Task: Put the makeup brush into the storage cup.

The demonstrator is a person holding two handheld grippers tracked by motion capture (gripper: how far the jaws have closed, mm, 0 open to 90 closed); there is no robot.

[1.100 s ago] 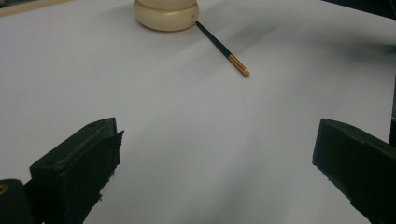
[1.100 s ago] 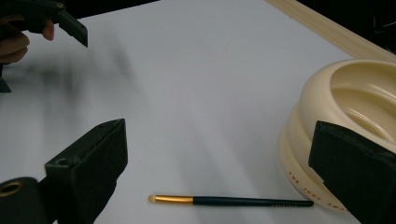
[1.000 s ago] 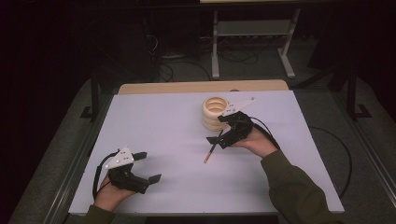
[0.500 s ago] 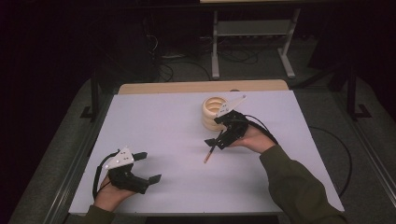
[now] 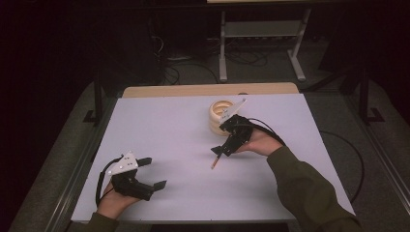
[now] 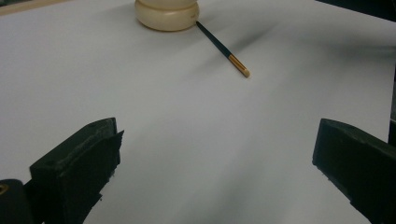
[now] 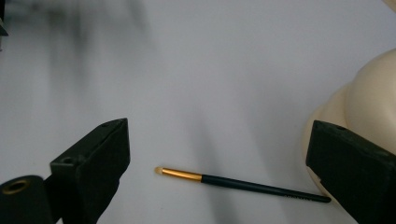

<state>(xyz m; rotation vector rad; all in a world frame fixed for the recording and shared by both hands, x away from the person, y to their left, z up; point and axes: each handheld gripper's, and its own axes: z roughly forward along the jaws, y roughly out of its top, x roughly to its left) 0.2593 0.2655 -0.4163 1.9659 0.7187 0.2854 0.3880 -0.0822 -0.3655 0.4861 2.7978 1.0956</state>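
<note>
Dark floor, cables and a metal stand frame surround the white table, whose far edge shows a strip of bare wood. On the table, toward one o'clock from its centre, sits a cream ring-shaped holder. A slim dark brush with a gold ferrule and pale tip lies flat on the table, just at the holder's five o'clock side in the high view, its tip pointing toward seven o'clock.

From the bottom right a forearm in an olive sleeve reaches in toward eleven o'clock, wrist bent, hand wrapped round the right gripper. Its jaws stand wide apart, pointing down toward seven o'clock over the brush; in the right gripper view the brush lies between them, touching neither.

At the table's seven o'clock corner the left hand rests low, holding the left gripper with jaws spread wide, grasping nothing, aimed toward three o'clock, well apart from the brush.
</note>
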